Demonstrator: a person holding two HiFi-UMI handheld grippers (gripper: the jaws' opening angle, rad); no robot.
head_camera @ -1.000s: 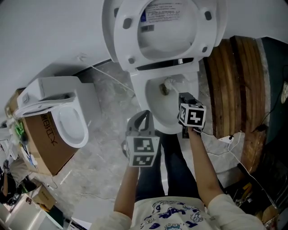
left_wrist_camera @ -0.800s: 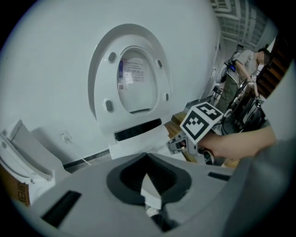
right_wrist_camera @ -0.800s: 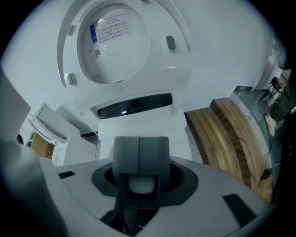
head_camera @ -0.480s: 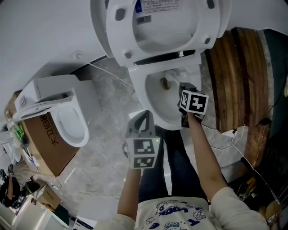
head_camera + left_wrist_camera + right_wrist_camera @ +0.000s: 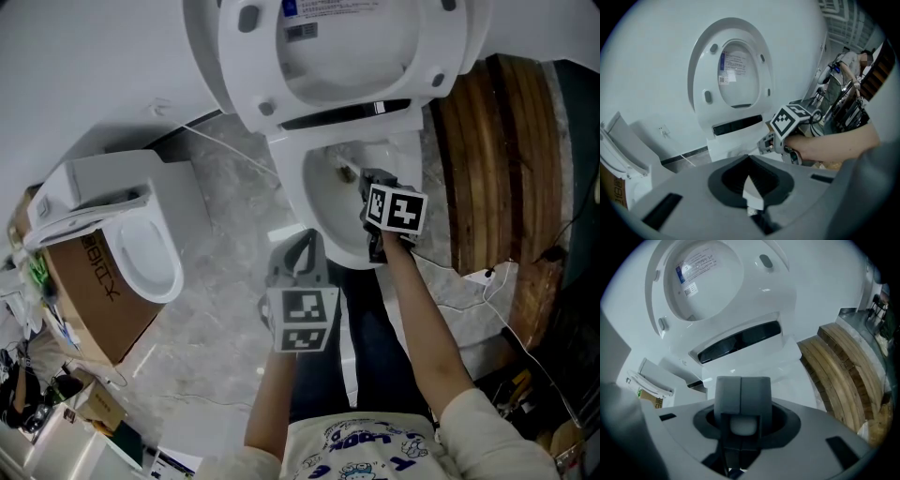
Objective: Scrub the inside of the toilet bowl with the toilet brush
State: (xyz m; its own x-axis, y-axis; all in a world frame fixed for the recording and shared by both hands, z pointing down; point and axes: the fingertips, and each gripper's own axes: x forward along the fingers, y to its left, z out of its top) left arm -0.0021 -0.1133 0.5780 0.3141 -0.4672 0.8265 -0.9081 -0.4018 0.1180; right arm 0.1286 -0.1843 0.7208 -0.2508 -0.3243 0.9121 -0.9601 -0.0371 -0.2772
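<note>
Reaching over the white ceramic toilet bowl [image 5: 315, 208], the right gripper [image 5: 367, 181] is clamping its jaws together on the pale handle of the toilet brush [image 5: 743, 424], which is extending down inside the bowl. The left gripper [image 5: 302, 242] is hovering just in front of the bowl, its jaws closed and holding nothing.

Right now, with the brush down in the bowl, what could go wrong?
1. The right tongs sit close below the raised seat; a high stroke could knock it down onto them.
2. The toilet brush is deep in the bowl, and the person's legs stand at its front rim; hard scrubbing could splash them.
</note>
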